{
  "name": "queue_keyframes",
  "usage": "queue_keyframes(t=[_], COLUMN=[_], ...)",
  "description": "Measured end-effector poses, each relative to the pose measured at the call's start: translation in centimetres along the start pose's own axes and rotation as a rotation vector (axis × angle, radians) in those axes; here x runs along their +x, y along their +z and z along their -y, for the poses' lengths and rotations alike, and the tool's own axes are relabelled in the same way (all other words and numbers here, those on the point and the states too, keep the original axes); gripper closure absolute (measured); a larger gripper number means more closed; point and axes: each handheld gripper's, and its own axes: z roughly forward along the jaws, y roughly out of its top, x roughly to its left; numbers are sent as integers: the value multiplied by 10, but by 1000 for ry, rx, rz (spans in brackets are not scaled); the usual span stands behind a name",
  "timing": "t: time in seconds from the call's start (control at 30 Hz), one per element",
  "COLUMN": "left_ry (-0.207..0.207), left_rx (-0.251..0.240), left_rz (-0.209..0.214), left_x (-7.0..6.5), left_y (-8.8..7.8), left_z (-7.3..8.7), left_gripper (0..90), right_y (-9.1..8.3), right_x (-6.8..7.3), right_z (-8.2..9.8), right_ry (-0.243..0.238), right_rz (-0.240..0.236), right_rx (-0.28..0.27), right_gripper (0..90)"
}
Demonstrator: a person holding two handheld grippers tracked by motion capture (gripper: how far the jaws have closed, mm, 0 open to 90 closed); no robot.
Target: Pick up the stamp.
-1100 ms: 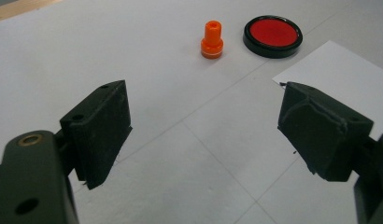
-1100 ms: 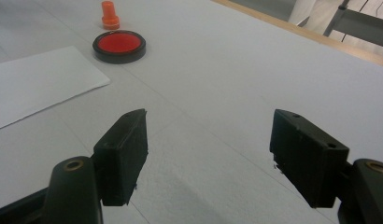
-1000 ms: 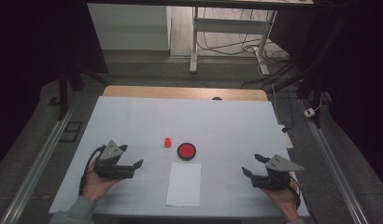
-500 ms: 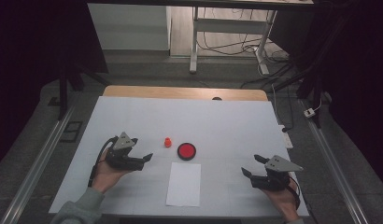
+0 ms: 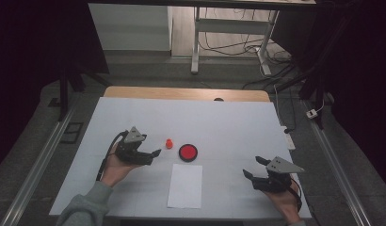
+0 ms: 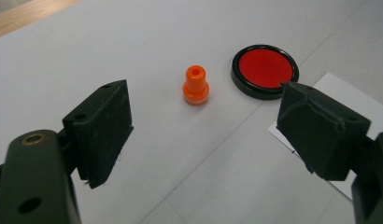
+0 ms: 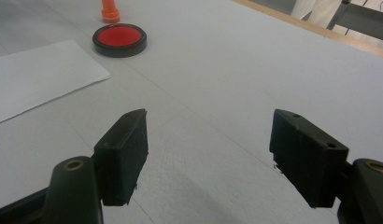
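- Two claws, both gaping wide, neither holding anything.
- Left gripper hovers near the orange stamp, not touching; the stamp stands upright just beside the red ink pad.
- Right gripper sits well apart, over bare table.

We see the small stamp standing upright on the table, just left of the round ink pad and apart from it. The sheet of paper lies nearer to us than the pad. Our left gripper sits just left of the stamp; our right gripper rests well apart, right of the paper.
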Motion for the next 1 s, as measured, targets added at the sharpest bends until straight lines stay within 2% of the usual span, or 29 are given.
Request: queue_keyframes(t=[0.47,1.0], left_ry=[2,14], left_rx=[34,57], left_rz=[13,17], left_x=[6,11], left_y=[35,57], left_z=[-18,-23], left_gripper=[204,227], right_y=[2,3], right_x=[0,0], right_z=[2,3], right_ry=[2,-1], right_rz=[1,2], right_rx=[10,23], right_gripper=[275,275])
